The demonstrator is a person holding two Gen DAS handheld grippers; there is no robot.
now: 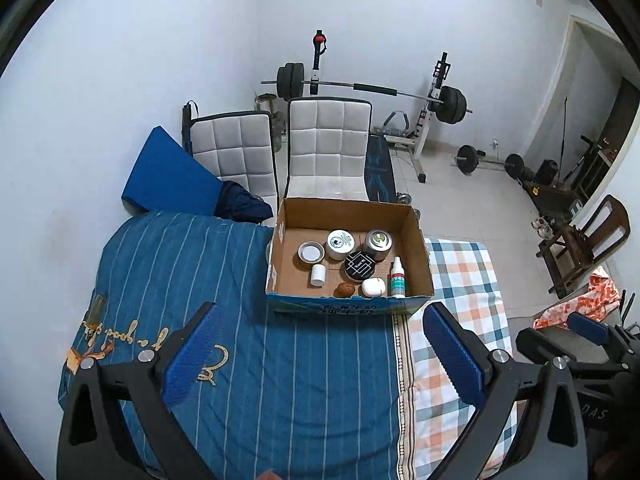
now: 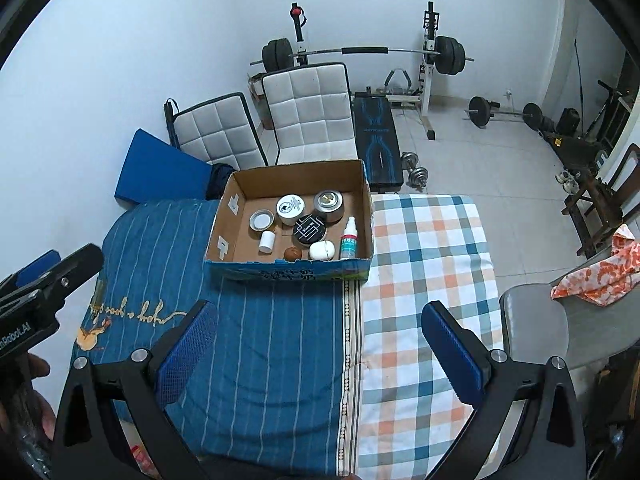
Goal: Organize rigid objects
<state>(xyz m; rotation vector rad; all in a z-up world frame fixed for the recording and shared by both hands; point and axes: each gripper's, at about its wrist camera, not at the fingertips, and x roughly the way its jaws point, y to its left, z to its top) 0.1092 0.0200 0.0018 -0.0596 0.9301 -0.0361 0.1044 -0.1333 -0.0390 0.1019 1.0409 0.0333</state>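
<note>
Left gripper (image 1: 320, 354): jaws spread wide, nothing between the blue pads, hanging over the blue striped cloth (image 1: 248, 340) at about 6 o'clock from the box.
Right gripper (image 2: 318, 346): likewise released and empty-handed, above the seam where the striped cloth meets the plaid cloth (image 2: 424, 280).
Cardboard box (image 1: 416, 248): open-topped, sitting on the bed straddling both cloths, at 12 o'clock from either gripper and well apart from both.
Box contents: a white-lidded tin (image 1: 340, 243) and a metal canister (image 1: 378, 243) along the far side; a shallow silver-rimmed lid (image 1: 311, 253) at 9 o'clock from the tin; a black patterned round tin (image 1: 360, 266) in the middle, touching the white-lidded tin.
Near row (closest to the grippers): a small white bottle (image 1: 318, 275), a brown ball-like thing (image 1: 345, 290), a white rounded case (image 1: 373, 287), and a spray bottle (image 1: 397, 278) upright against the right wall.
Beyond the bed: two white quilted chairs (image 1: 328, 148) at 12 o'clock, with a barbell rack (image 1: 372, 90) behind them against the wall.
Far right: an orange patterned cloth (image 2: 600, 276) on a grey surface.
</note>
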